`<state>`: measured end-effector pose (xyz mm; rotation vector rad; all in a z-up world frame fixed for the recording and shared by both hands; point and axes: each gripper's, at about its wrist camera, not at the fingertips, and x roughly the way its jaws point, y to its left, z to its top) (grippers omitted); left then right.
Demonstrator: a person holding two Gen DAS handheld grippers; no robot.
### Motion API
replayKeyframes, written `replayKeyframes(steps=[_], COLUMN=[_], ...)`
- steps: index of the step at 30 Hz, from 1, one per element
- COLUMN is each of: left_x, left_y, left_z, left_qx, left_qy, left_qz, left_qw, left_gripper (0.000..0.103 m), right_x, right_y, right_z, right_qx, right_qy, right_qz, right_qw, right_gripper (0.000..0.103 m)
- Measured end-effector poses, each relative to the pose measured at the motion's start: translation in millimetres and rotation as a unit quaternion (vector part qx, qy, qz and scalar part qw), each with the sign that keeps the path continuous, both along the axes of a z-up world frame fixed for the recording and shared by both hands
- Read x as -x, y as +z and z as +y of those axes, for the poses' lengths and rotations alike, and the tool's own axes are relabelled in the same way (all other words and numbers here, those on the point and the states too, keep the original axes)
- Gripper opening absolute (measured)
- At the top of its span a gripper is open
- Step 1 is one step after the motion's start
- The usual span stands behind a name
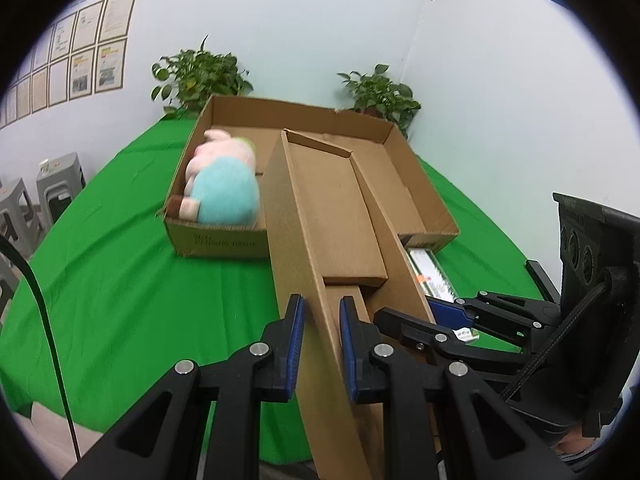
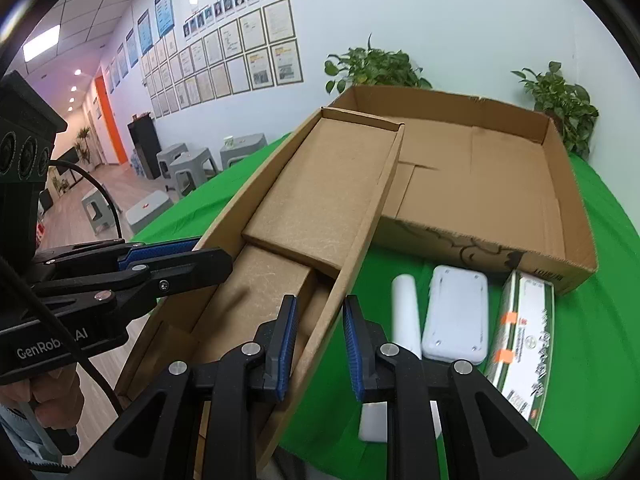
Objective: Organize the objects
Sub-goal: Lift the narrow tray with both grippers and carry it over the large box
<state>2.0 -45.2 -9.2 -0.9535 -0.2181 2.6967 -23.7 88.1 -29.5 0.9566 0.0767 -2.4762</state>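
Two grippers, mine. Left gripper point(image 1: 321, 346) clamped on the left wall of one narrow cardboard tray point(image 1: 332, 208); right gripper point(image 2: 319, 346) clamped on its right wall; both point down at a slant, tray tilted up off the green table point(image 1: 120, 280). Tray holds stepped cardboard inserts only. Near table edge, right: one white roll point(image 2: 406, 312), one white flat case point(image 2: 456, 316), one green-and-white carton point(image 2: 524, 332). Farther in: one wide cardboard box point(image 1: 218, 242) with one plush toy point(image 1: 222, 184) in its left end. Far edge: two potted plants point(image 1: 202, 76).

bright, even indoor light, strong fisheye bending with dark corners, plush toy point(image 1: 222, 178) blurred.
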Motion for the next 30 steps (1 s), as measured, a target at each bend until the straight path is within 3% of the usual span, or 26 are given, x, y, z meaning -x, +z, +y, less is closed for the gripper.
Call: replayKeyframes(steps=[15, 30], left_x=[47, 103], left_y=[16, 22], left_z=[12, 7], left_qx=[-0.003, -0.007], left_qy=[-0.022, -0.031], left_qz=[0.026, 0.035], left_qw=[0.9994, 0.9989], left_gripper=[0.017, 0.017], right_x=[39, 113], right_y=[23, 29], right_z=[18, 21], right_qx=[0.007, 0.003], right_qy=[-0.04, -0.061], right_qz=[0.019, 0.023], right_qw=[0.999, 0.998], right_gripper=[0.02, 0.019])
